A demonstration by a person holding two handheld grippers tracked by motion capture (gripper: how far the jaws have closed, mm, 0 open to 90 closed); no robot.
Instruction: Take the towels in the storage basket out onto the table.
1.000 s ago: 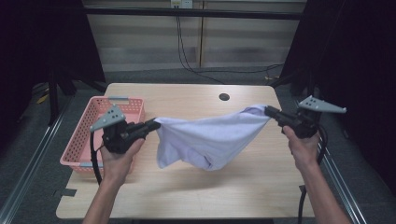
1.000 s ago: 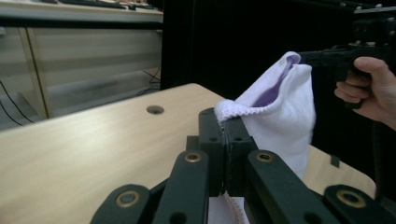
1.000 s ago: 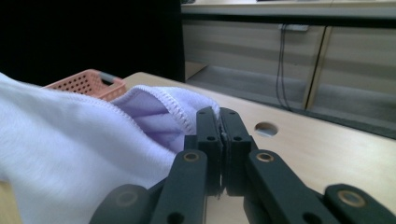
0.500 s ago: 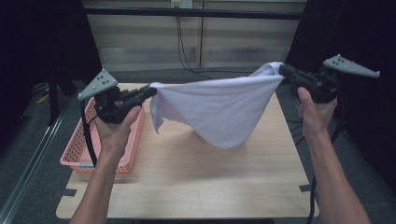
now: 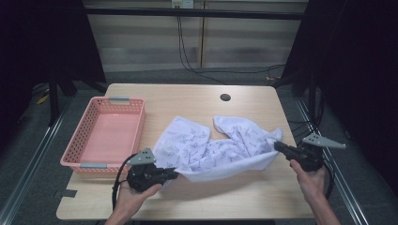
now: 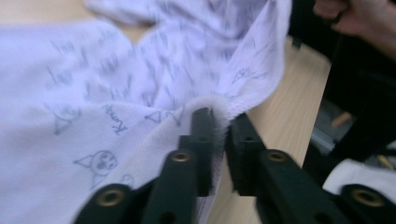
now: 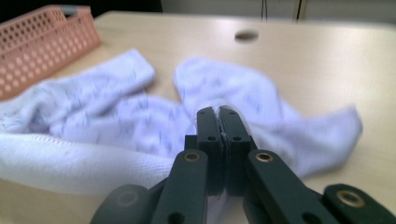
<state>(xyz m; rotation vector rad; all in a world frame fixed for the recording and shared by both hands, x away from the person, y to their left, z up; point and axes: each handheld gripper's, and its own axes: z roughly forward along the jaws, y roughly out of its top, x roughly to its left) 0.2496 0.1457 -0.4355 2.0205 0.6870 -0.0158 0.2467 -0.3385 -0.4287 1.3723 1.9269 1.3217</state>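
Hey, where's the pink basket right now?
In the high view the basket sits on the left side of the table, just left of the white cloth and beyond the left tongs.

We see our right gripper [image 7: 218,112] clamped on the white cloth [image 7: 116,121], the pink basket [image 7: 42,42] at the table's [image 7: 317,60] far-left corner.

A pale wooden table [image 5: 197,98] carries everything here. A round dark hole [image 5: 225,97] sits in its top toward the far right. On the left lies a pink plastic basket [image 5: 77,140] with perforated walls, its near end close to the table's near-left edge. A white printed cloth [image 5: 211,145] lies crumpled across the middle and right, just beside the basket.
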